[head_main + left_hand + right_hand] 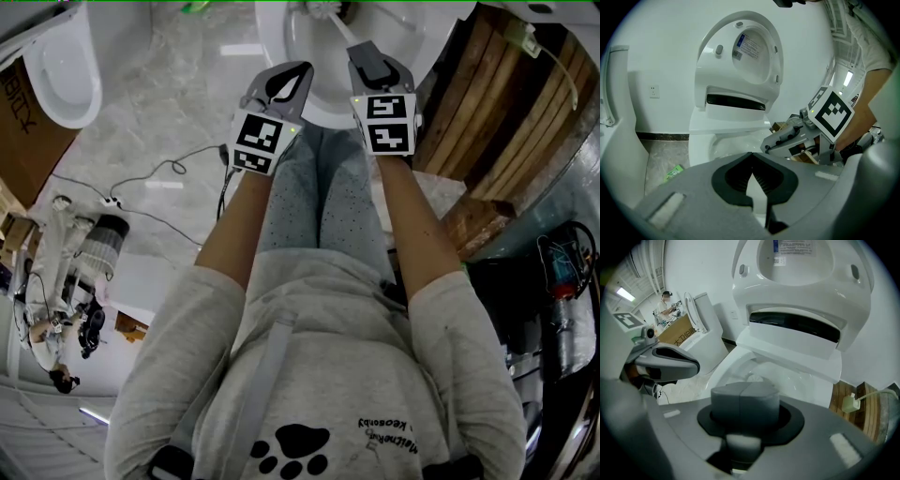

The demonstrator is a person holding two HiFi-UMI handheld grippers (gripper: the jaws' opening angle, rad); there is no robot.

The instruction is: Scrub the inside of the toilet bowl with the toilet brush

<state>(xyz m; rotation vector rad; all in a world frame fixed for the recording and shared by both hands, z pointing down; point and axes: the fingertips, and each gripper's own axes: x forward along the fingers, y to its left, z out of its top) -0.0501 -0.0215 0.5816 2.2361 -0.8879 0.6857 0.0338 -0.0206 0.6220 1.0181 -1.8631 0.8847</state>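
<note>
Currently your right gripper (367, 58) jaws clench the toilet brush (339, 26), likely light and stiff, by its handle end, its head inside the toilet bowl (274, 37) at top centre; the left gripper (291, 77) jaws are closed, empty.

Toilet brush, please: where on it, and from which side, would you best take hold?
By the thick grey handle end, coming from the bowl's front: the toilet brush slants up towards the person, head down in the toilet bowl. The right gripper is shut there.
</note>
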